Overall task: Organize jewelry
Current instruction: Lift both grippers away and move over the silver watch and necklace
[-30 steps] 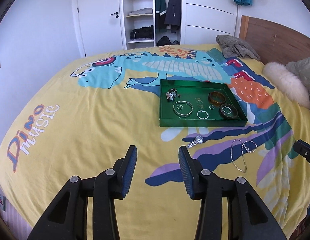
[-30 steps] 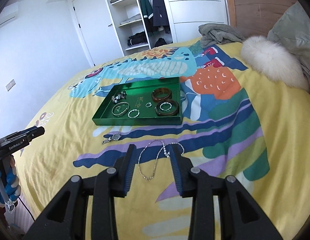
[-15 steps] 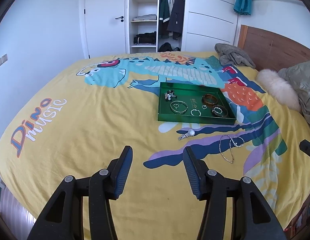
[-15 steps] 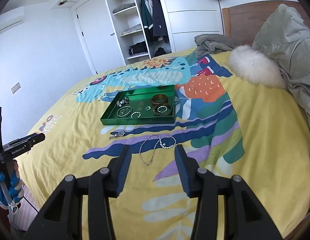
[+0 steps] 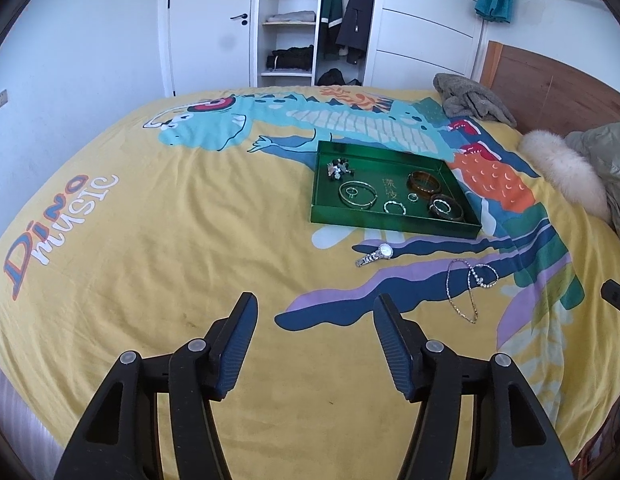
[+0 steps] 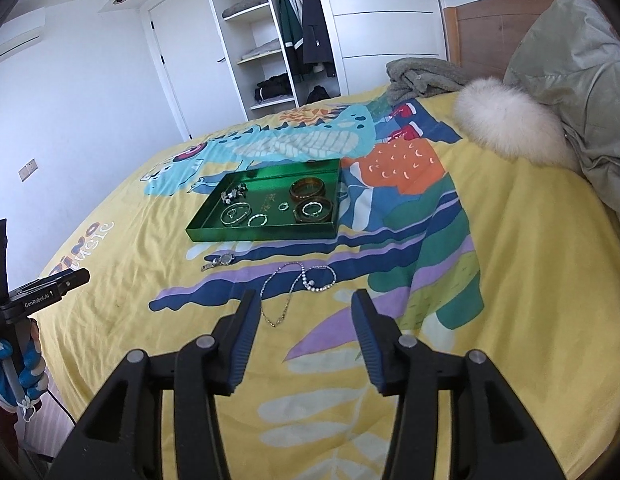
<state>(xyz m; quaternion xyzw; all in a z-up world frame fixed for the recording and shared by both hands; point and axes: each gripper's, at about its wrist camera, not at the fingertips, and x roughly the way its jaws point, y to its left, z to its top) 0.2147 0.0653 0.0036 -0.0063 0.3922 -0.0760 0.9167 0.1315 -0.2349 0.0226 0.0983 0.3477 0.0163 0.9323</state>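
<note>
the green tray [image 5: 393,227] with bangles sits mid-bed; the watch [image 5: 375,255] and necklace [image 6: 298,287] lie just before it. both grippers have drawn back and spread wider: left gripper [image 5: 314,344] and right gripper [image 6: 302,332] gape, empty, over the yellow dinosaur bedspread [image 5: 150,240]. wardrobe [image 5: 310,20] behind.

Yellow dinosaur bedspread [image 5: 158,248], green tray [image 5: 393,230], watch [image 5: 375,255], necklaces [image 5: 467,286]
</note>
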